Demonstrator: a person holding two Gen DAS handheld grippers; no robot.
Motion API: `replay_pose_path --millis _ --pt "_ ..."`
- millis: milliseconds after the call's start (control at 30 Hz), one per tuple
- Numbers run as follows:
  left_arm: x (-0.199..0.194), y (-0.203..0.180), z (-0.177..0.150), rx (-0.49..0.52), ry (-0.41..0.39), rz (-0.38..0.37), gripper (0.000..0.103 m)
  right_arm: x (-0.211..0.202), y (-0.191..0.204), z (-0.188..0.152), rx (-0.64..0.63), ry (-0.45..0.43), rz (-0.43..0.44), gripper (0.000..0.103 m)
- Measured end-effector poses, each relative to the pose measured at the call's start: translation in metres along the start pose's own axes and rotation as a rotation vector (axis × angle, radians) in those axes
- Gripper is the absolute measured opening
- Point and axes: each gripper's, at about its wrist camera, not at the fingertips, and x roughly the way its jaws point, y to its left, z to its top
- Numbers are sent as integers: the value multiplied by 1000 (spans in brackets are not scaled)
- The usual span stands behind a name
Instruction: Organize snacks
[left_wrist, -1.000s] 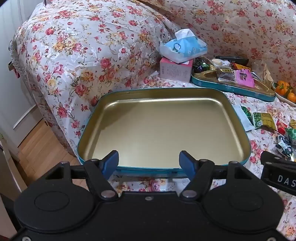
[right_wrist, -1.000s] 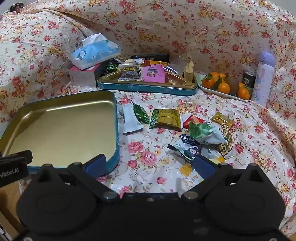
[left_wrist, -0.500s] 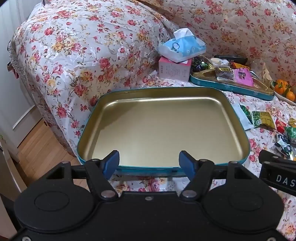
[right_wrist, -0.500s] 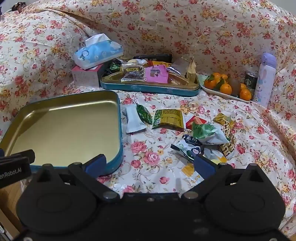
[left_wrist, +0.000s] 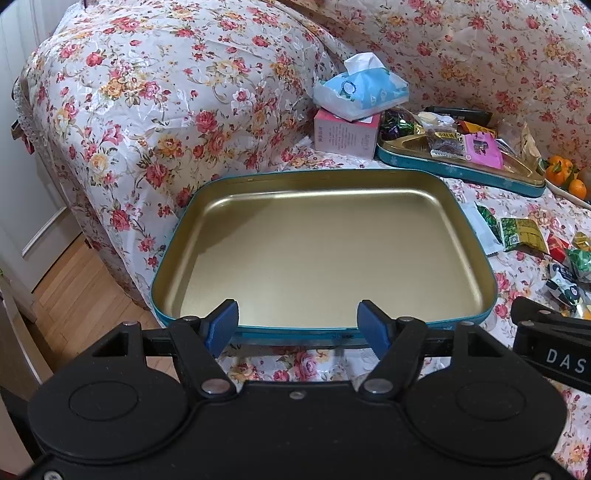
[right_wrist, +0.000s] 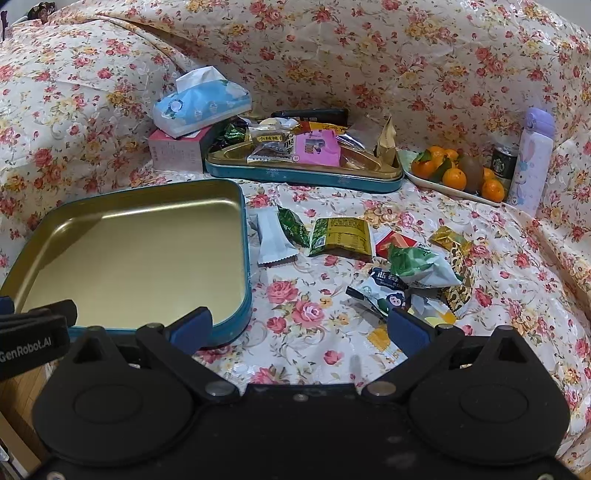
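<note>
Grippers (left_wrist: 297, 321) (right_wrist: 301, 325) angled down, fingers apart, beside empty tin (left_wrist: 321, 243).

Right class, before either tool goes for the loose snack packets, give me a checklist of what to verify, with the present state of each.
1. Empty tin has room for snacks: ok, nothing in it.
2. Left tool open and holding nothing: ok.
3. Right tool open and holding nothing: ok.
4. Loose packets lie in the open beside the tin: ok.
5. White packet clear of the tin wall: cannot tell, it lies close beside it.
6. Packets separate enough to grasp singly: not ok, several overlap.
</note>
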Motion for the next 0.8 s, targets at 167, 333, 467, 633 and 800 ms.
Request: replay_pose_path --millis 167,333,467,633,800 --pt "1 1 1 -5 6 -3 74 0 0 -1 0 3 -2 103" --pt "1 1 1 -6 9 -4 74 0 -1 -1 0 7 -1 103" --pt "2 2 1 -8 9 -5 74 1 0 -2 -1 6 -1 103" --pt "2 2 1 -9 10 -6 74 1 1 -2 -2 6 -2 103" --pt "1 2 1 -9 11 -7 74 1 2 -2 -1 7 -2 103"
